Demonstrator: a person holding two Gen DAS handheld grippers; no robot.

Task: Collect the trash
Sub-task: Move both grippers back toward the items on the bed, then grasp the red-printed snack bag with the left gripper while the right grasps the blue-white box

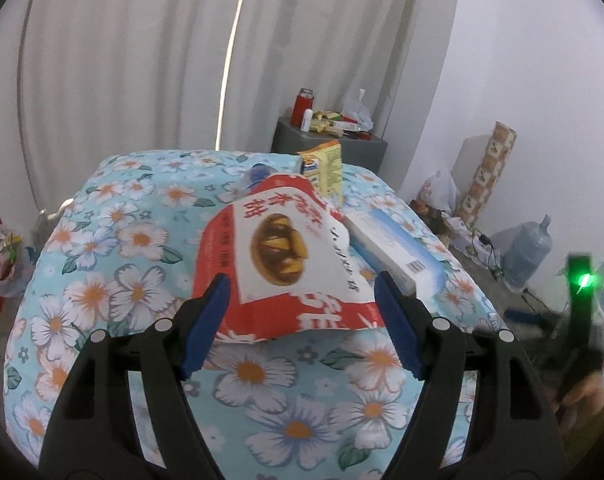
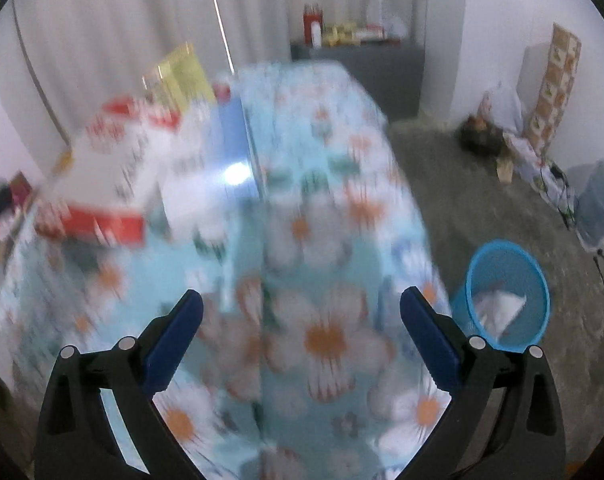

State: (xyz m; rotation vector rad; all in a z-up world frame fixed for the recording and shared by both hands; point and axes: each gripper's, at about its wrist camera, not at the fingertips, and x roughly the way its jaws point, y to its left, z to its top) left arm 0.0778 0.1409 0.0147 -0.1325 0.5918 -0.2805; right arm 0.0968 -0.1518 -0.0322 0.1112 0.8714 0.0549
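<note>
- L gripper (image 1: 298, 320) is spread wide. The red-and-white snack bag (image 1: 278, 252) sits between the blue pads (image 1: 206, 320), its near edge lifted off the cloth. The pads don't look pressed on it yet, so we call it unheld.
- R gripper (image 2: 302, 336) is also spread, w/ nothing between the fingers. It hangs over the near right corner of the table (image 2: 325, 240). That view is badly blurred, so detail there is shaky.
- Trash is bunched toward the table's far end: the snack bag, a long white-and-blue box (image 1: 389, 248) touching the bag's right side, and a yellow packet (image 1: 325, 172) just behind.
- The blue bin (image 2: 505, 300) is on the floor just off the table's right edge, w/ something white already in it.
- Risk: the bag is thin and crinkly. If we close on its loose lower edge only, it may slide out or fold.
- Risk: the right pad is near the box. Closing could nudge the box toward the right edge, or catch both.
- Risk: the floral cloth (image 1: 114, 280) is soft. Going too low pinches fabric w/ the bag and drags it.
- Room: the near half of the table is bare and the floor around the bin is open. Clutter sits along the wall, well apart from the bin.
</note>
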